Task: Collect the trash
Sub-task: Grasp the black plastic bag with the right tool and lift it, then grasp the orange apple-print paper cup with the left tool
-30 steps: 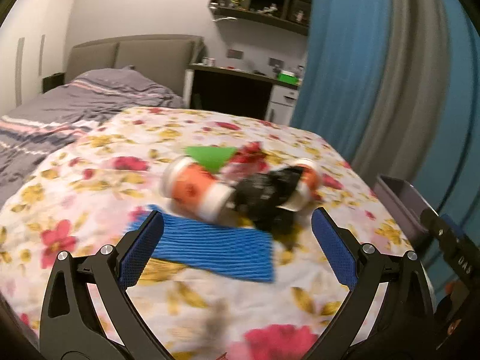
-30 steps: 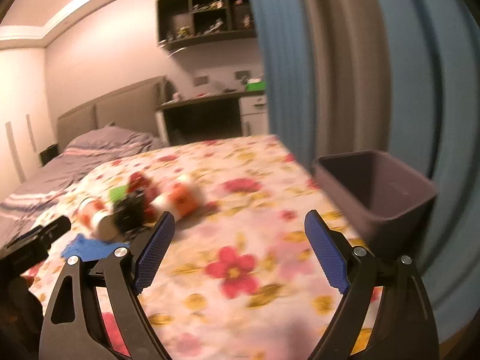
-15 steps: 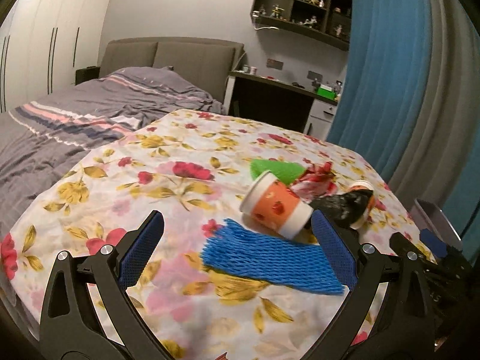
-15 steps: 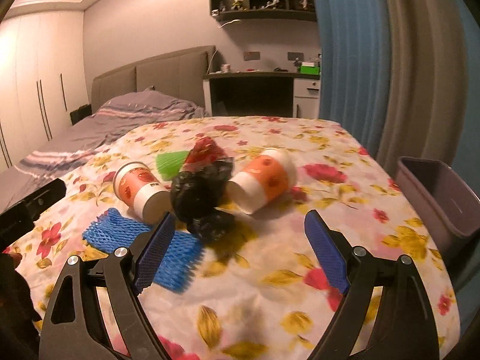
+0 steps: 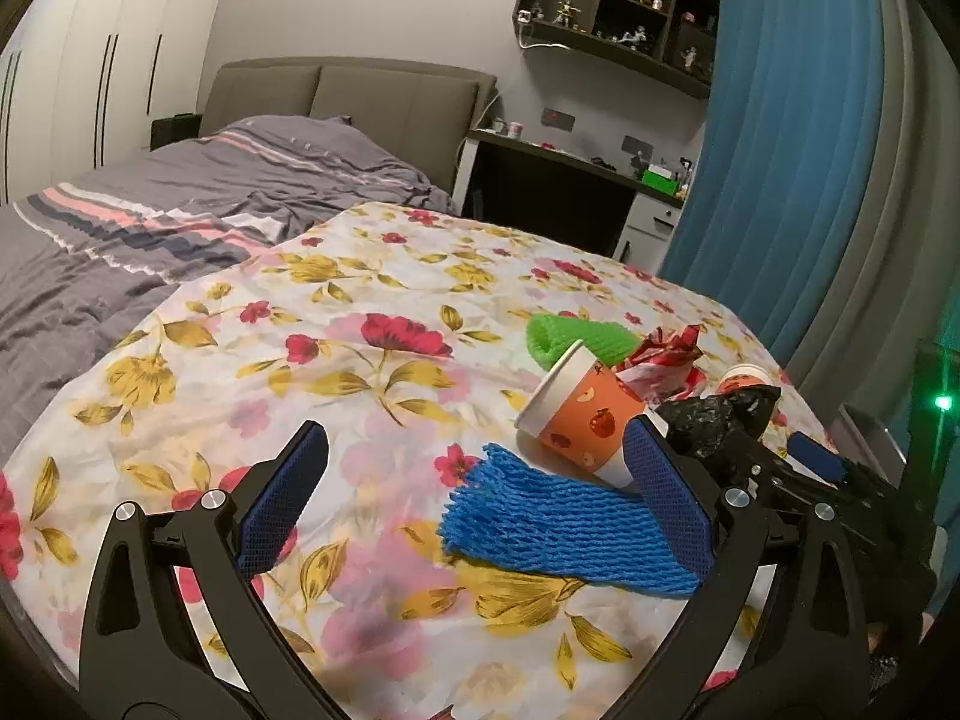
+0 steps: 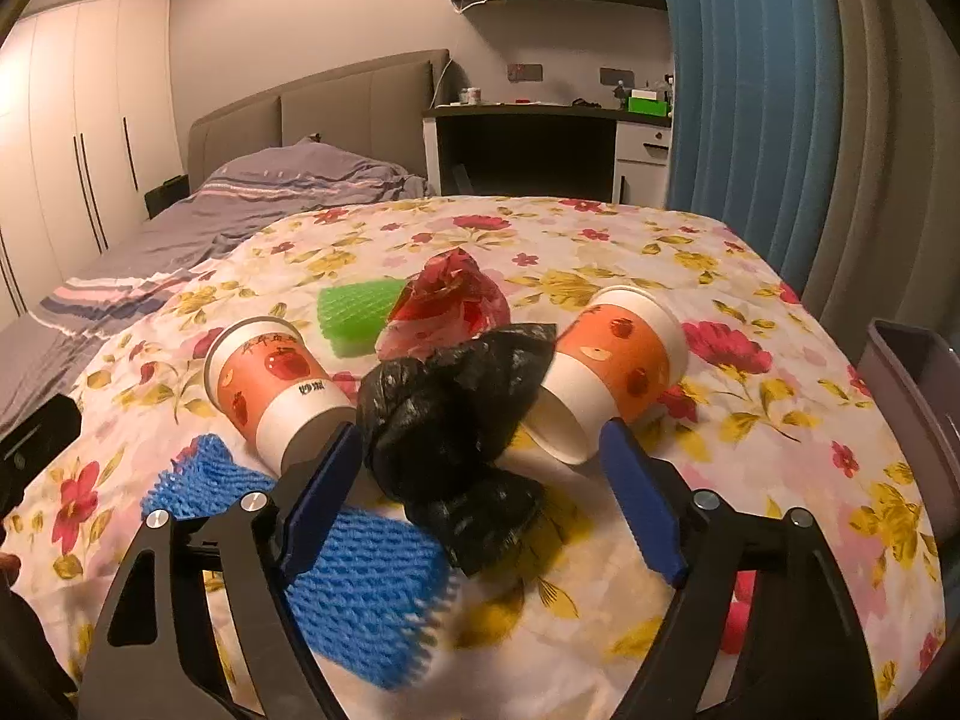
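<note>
Both grippers hover over the floral cloth (image 6: 600, 252), nothing picked yet. The right gripper (image 6: 480, 480) has its jaws spread wide, framing the black bag (image 6: 450, 408) at centre frame; nothing is gripped. The left gripper (image 5: 474, 492) is just as wide apart and empty, with the blue net (image 5: 558, 528) low and right of centre, partly behind its right finger.

The trash sits in one tight cluster mid-frame in the right view: left cup (image 6: 270, 384) on its side, right cup (image 6: 612, 372) tipped over beside the bag, green net (image 6: 360, 312) and red wrapper (image 6: 450, 300) behind. The bin (image 6: 912, 408) waits at the right edge, off the cloth.

Risks, as I read it: the bag touches both cups, so a grab there could nudge a cup and set it rolling toward the cloth's edge. The bag is limp and crinkled, so a shallow pinch might catch only a fold and let it slip on the way to the bin. The two grippers are close, too; reaching for neighbouring pieces together could bring them into collision.
</note>
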Demonstrator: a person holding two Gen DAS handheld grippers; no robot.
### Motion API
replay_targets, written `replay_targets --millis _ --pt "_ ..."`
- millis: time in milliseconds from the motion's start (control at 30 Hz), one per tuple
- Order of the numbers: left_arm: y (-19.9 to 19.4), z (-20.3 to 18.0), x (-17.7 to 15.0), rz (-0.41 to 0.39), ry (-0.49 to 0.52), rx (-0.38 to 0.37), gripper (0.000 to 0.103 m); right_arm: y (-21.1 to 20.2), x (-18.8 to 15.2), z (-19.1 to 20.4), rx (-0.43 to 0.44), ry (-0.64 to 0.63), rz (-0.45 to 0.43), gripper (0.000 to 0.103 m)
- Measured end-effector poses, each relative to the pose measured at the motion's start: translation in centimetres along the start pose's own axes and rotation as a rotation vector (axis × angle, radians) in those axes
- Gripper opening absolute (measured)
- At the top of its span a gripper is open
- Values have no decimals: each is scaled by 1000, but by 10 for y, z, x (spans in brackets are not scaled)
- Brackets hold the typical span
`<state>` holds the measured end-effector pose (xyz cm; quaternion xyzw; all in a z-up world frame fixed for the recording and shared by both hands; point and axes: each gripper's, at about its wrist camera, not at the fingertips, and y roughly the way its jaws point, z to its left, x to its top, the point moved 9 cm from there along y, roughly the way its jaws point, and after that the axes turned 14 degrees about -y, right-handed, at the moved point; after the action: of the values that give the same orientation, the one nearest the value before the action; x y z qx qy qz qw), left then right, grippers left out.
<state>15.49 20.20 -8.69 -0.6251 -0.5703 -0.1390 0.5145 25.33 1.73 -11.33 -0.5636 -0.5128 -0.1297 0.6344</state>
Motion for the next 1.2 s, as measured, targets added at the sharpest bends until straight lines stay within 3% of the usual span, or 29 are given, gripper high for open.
replay_targets --millis 167,300,433,567,800,1200 --pt "6 -2 -2 16 5 -14 97 11 -1 8 21 -17 27 68" --pt "10 -7 -5 30 25 -29 97 13 -1 10 41 -24 35 54" --pt "18 -18 -11 64 56 -67 97 12 -2 12 56 -36 40 31" --pt "27 -29 -18 111 83 -109 97 9 -2 12 61 -46 29 23" --pt "40 -42 -20 154 125 -141 97 -17 5 0 28 -28 -44 21" --pt "67 -72 -28 221 290 -164 97 -69 11 -25 22 36 -141 21"
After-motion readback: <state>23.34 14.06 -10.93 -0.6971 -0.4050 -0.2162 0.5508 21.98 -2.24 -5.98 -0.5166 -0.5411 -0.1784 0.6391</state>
